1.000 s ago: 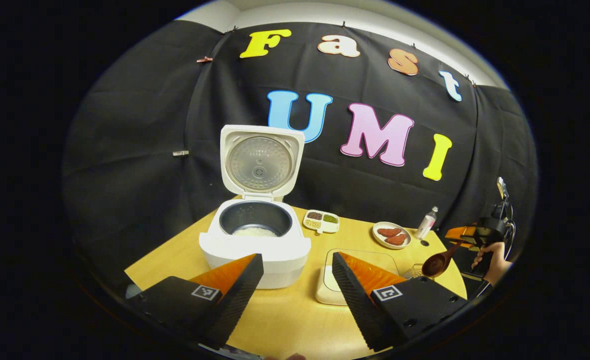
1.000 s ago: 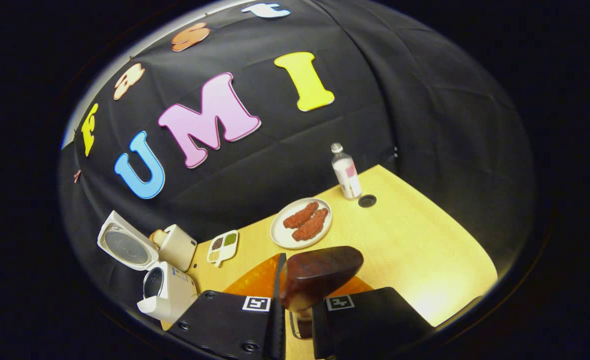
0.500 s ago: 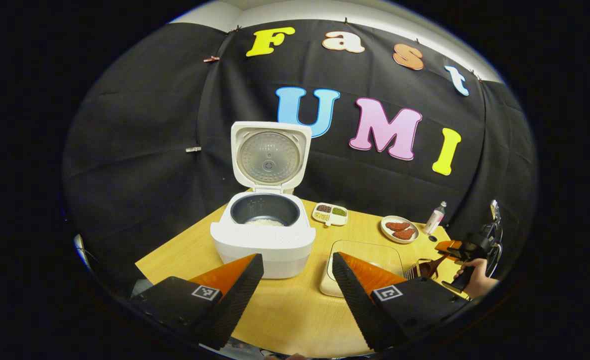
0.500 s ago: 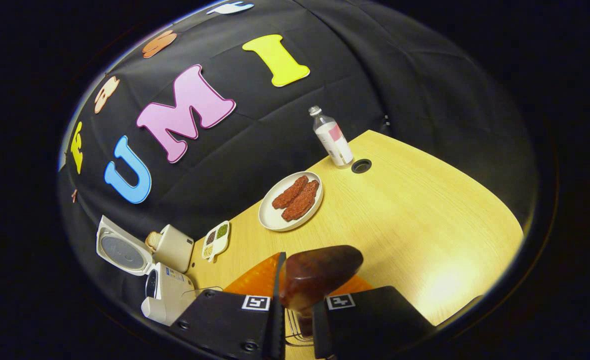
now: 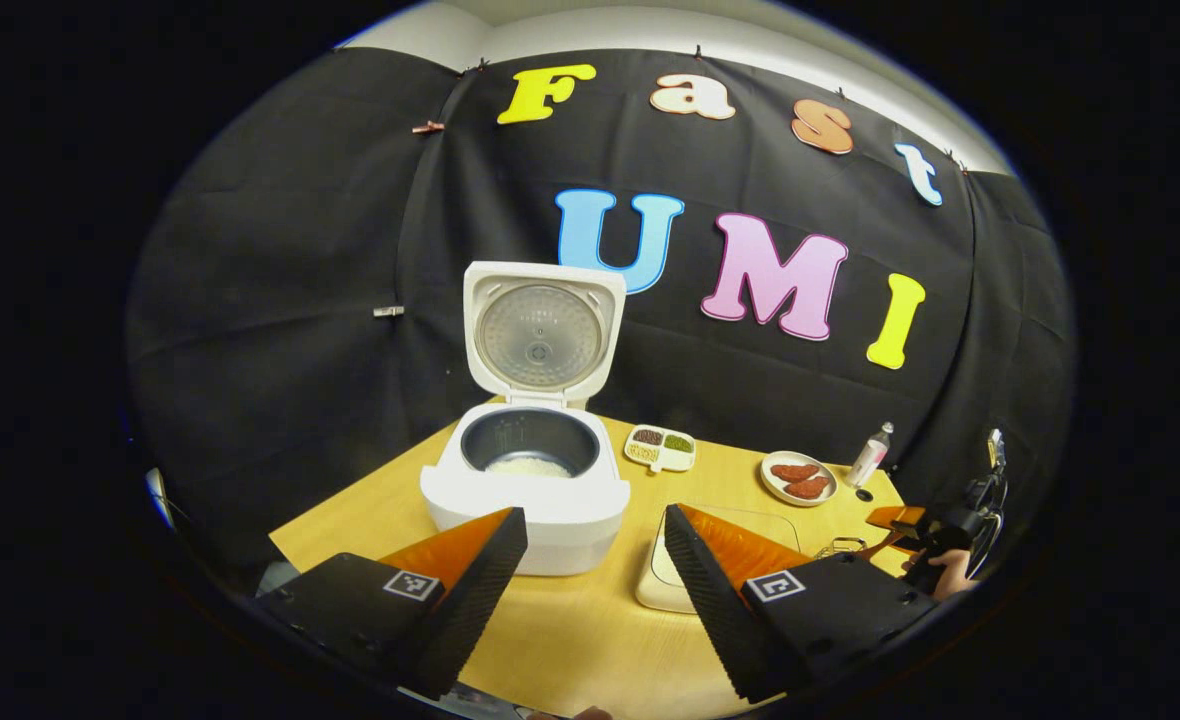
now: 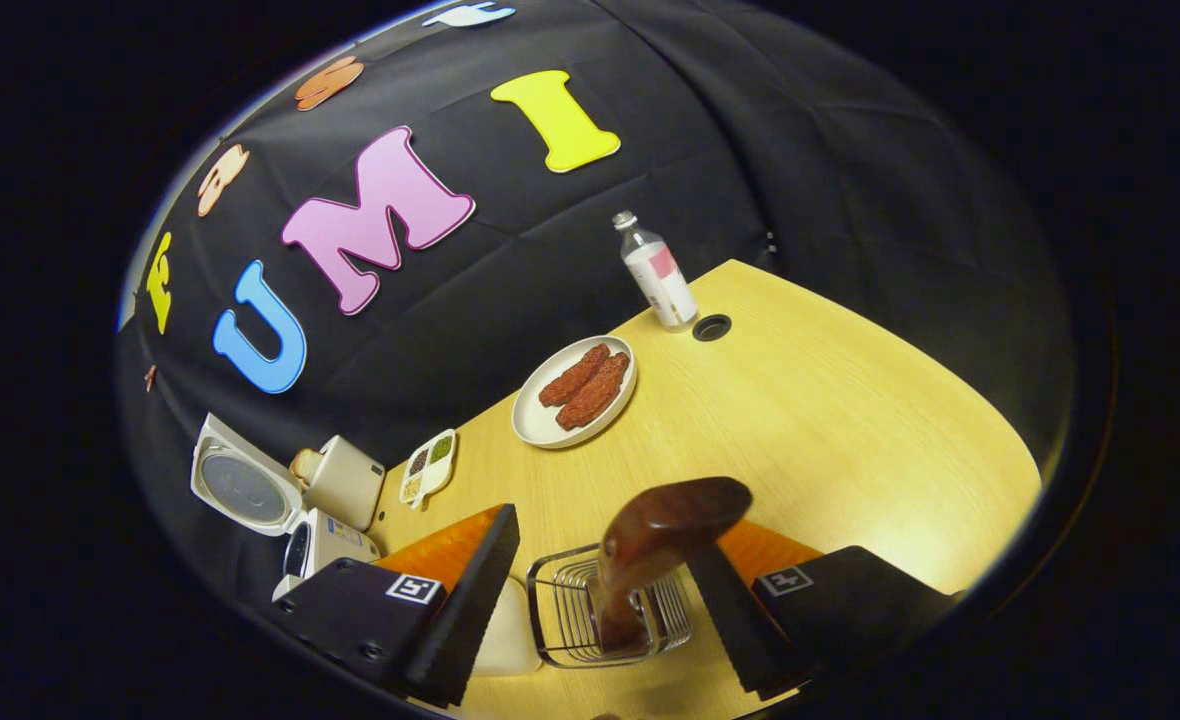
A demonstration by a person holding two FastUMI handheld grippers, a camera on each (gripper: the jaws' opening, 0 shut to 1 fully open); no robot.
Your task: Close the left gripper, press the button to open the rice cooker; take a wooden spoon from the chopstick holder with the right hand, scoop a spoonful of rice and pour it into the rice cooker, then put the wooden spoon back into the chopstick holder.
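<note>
- Bare desk [image 6: 850, 400] runs wide from the plate [image 6: 540, 425] to the far right corner, past the bottle [image 6: 660, 285].
- The rice cooker [image 5: 528, 495], lid raised, blocks the desk's left edge.

**Hidden / unclear bits**

Wooden spoon [image 6: 672, 522]: handle drops into the wire chopstick holder [image 6: 610, 610], lower end lost behind the bars. Holder's near rim cut off btwn the right gripper [image 6: 600, 600] fingers. In the left gripper view, rice tray [image 5: 665, 585] mostly covered by the left gripper [image 5: 595, 590] finger. Far hand [image 5: 945, 572] half out of view at the edge; sectioned dish [image 5: 659, 447] contents too small to ID.
</note>
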